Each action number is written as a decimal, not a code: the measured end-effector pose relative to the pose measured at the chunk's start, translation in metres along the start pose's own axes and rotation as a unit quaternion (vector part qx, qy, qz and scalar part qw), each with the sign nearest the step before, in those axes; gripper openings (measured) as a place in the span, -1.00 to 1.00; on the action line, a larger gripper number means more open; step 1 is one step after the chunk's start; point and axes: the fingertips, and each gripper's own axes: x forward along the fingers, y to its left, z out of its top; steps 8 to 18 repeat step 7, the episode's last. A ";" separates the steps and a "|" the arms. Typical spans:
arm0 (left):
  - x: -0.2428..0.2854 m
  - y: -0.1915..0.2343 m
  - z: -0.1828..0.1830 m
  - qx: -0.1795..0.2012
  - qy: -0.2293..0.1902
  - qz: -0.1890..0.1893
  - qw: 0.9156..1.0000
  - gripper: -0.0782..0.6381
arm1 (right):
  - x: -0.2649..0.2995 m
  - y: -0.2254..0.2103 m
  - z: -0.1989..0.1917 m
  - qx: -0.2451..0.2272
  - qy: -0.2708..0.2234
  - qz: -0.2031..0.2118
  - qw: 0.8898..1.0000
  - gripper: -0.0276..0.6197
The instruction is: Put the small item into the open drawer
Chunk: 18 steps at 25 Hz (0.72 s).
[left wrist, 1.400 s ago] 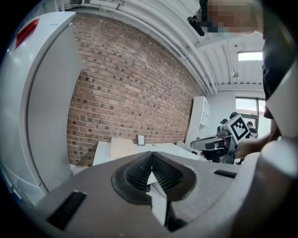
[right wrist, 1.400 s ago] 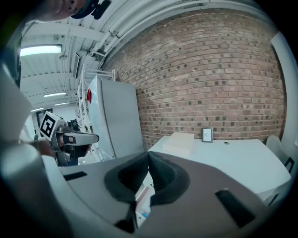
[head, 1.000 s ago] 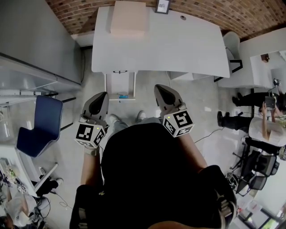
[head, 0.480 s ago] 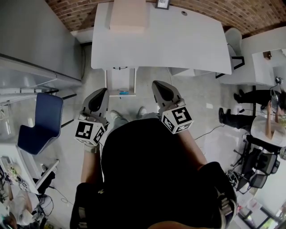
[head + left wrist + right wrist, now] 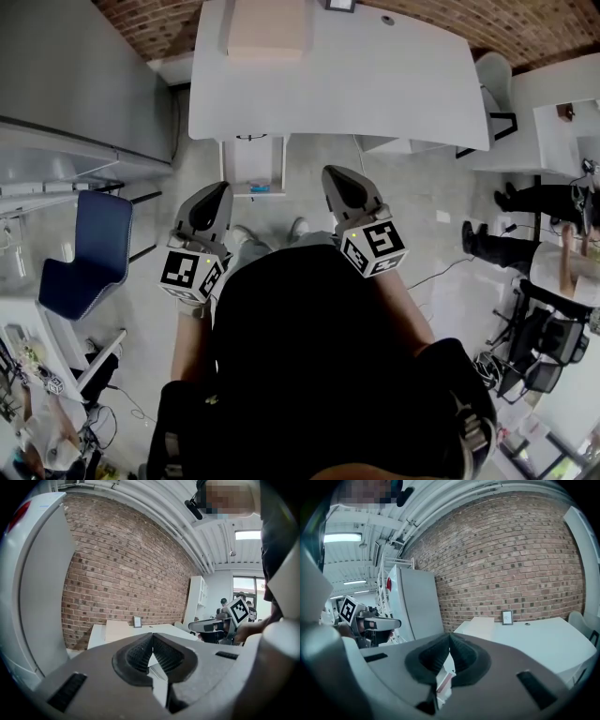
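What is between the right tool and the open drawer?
Only bare floor, as the head view shows. The right tool is shut and empty, off to the side of the drawer.

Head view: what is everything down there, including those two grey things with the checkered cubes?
desk: one, white, top centre, against the brick wall
cardboard piece: one, tan, on the desk's left part
drawer: one, white, pulled open under the desk's front edge
small item: one, blue, at the drawer's near end
chair: one, blue, at left
cabinet: one, grey, upper left
other people: at least two, dark clothes, far right
left gripper: one, grey with a marker cube, jaws together, empty
right gripper: one, grey with a marker cube, jaws together, empty
person's top: one, black, bottom centre
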 end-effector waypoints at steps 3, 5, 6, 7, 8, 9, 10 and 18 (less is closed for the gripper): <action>0.003 -0.006 0.004 0.003 0.001 0.000 1.000 -0.77 | -0.005 -0.004 0.002 0.002 -0.001 -0.001 1.000 -0.88; 0.006 -0.009 0.006 0.006 0.001 -0.002 1.000 -0.77 | -0.008 -0.008 0.002 0.003 -0.002 -0.002 1.000 -0.88; 0.008 -0.011 0.006 0.007 0.002 -0.003 1.000 -0.77 | -0.010 -0.010 0.002 0.004 -0.002 -0.003 1.000 -0.88; 0.010 -0.013 0.007 0.008 0.002 -0.003 1.000 -0.77 | -0.011 -0.012 0.002 0.004 -0.002 -0.003 1.000 -0.88; 0.010 -0.013 0.007 0.008 0.002 -0.003 1.000 -0.77 | -0.011 -0.012 0.002 0.004 -0.002 -0.003 1.000 -0.88; 0.010 -0.013 0.007 0.008 0.002 -0.003 1.000 -0.77 | -0.011 -0.012 0.002 0.004 -0.002 -0.003 1.000 -0.88; 0.010 -0.013 0.007 0.008 0.002 -0.003 1.000 -0.77 | -0.011 -0.012 0.002 0.004 -0.002 -0.003 1.000 -0.88; 0.010 -0.013 0.007 0.008 0.002 -0.003 1.000 -0.77 | -0.011 -0.012 0.002 0.004 -0.002 -0.003 1.000 -0.88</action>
